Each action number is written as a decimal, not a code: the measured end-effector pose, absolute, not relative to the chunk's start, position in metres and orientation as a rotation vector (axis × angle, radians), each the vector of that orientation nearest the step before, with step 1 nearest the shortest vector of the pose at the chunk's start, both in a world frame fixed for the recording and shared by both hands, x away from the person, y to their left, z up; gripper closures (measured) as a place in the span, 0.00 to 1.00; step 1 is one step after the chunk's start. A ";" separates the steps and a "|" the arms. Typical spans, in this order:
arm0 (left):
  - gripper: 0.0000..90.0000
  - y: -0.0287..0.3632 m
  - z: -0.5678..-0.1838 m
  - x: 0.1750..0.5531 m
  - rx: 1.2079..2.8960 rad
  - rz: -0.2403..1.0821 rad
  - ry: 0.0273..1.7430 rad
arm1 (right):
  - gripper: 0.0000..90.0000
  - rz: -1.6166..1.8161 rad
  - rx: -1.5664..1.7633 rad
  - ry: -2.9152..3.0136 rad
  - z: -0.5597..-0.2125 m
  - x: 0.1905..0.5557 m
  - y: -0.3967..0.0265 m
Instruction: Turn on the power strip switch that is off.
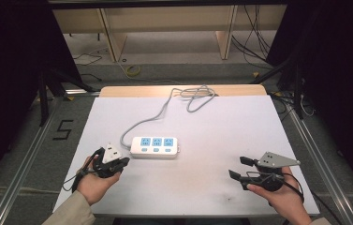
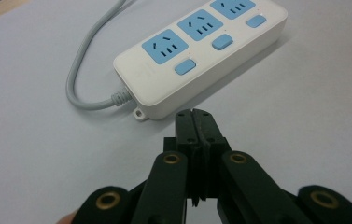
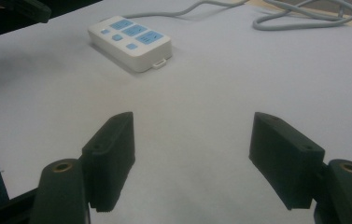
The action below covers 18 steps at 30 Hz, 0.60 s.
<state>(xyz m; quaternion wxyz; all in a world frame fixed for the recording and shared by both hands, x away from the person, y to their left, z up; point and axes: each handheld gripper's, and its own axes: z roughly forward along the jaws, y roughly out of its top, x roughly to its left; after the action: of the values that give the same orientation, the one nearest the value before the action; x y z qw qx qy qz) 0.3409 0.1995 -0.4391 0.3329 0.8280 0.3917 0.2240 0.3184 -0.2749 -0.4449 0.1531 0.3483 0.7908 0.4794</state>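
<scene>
left tongs (image 2: 193, 122) pressed together (empty), by strip's (image 1: 154, 146) 9 o'clock end | right tongs (image 3: 192, 163) spread, at desk's (image 1: 221, 122) 4 o'clock

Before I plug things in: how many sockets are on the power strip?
3, in a row along the strip: one at the cable end, one in the middle, one at the far end.

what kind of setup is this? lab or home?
Likely a lab data-collection rig: a white table framed by aluminium rails, dark curtains around it, loose cables on the floor behind, and one power strip laid out.
</scene>
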 end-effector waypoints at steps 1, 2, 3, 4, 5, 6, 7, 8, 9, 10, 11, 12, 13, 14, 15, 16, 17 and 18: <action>1.00 0.199 -0.439 0.342 2.168 0.583 1.023 | 0.35 1.374 0.998 2.269 -0.445 0.318 -0.275; 1.00 0.199 -0.439 0.343 2.172 0.585 1.026 | 0.35 1.374 0.998 2.269 -0.445 0.318 -0.275; 1.00 0.198 -0.438 0.344 2.167 0.584 1.029 | 0.35 1.376 1.000 2.268 -0.445 0.318 -0.275; 1.00 0.198 -0.438 0.345 2.166 0.583 1.030 | 0.35 1.374 0.996 2.271 -0.445 0.319 -0.275; 1.00 0.197 -0.438 0.347 2.169 0.581 1.029 | 0.35 1.375 0.995 2.272 -0.446 0.319 -0.274; 1.00 0.197 -0.438 0.347 2.169 0.581 1.029 | 0.35 1.375 0.995 2.272 -0.446 0.319 -0.274; 1.00 0.196 -0.438 0.348 2.167 0.581 1.032 | 0.35 1.376 0.997 2.269 -0.446 0.319 -0.274; 1.00 0.196 -0.438 0.348 2.167 0.582 1.032 | 0.35 1.374 0.996 2.271 -0.446 0.319 -0.274; 1.00 0.195 -0.437 0.349 2.169 0.580 1.034 | 0.35 1.374 0.996 2.271 -0.446 0.319 -0.274; 1.00 0.195 -0.437 0.350 2.169 0.581 1.034 | 0.35 1.374 0.996 2.272 -0.446 0.319 -0.274; 1.00 0.194 -0.437 0.351 2.172 0.582 1.033 | 0.35 1.374 0.996 2.272 -0.446 0.319 -0.274; 1.00 0.194 -0.437 0.351 2.169 0.580 1.035 | 0.35 1.374 0.996 2.272 -0.446 0.319 -0.274; 1.00 0.193 -0.437 0.352 2.172 0.581 1.036 | 0.35 1.373 0.997 2.273 -0.446 0.319 -0.274; 1.00 0.193 -0.437 0.352 2.177 0.580 1.036 | 0.35 1.373 0.997 2.273 -0.446 0.319 -0.274; 1.00 0.192 -0.437 0.353 2.174 0.579 1.037 | 0.35 1.374 0.996 2.273 -0.446 0.319 -0.274; 1.00 0.191 -0.436 0.354 2.174 0.579 1.037 | 0.35 1.374 0.996 2.273 -0.446 0.319 -0.274; 1.00 0.191 -0.436 0.354 2.178 0.580 1.034 | 0.35 1.375 0.996 2.272 -0.446 0.319 -0.274; 1.00 0.190 -0.436 0.355 2.174 0.583 1.034 | 0.35 1.375 0.996 2.272 -0.446 0.319 -0.274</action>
<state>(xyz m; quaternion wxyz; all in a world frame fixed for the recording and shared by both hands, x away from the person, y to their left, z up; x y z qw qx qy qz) 0.3548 0.1902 -0.4363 0.3260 0.8297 0.3947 0.2223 0.3192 -0.2741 -0.4458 0.1522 0.3471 0.7918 0.4790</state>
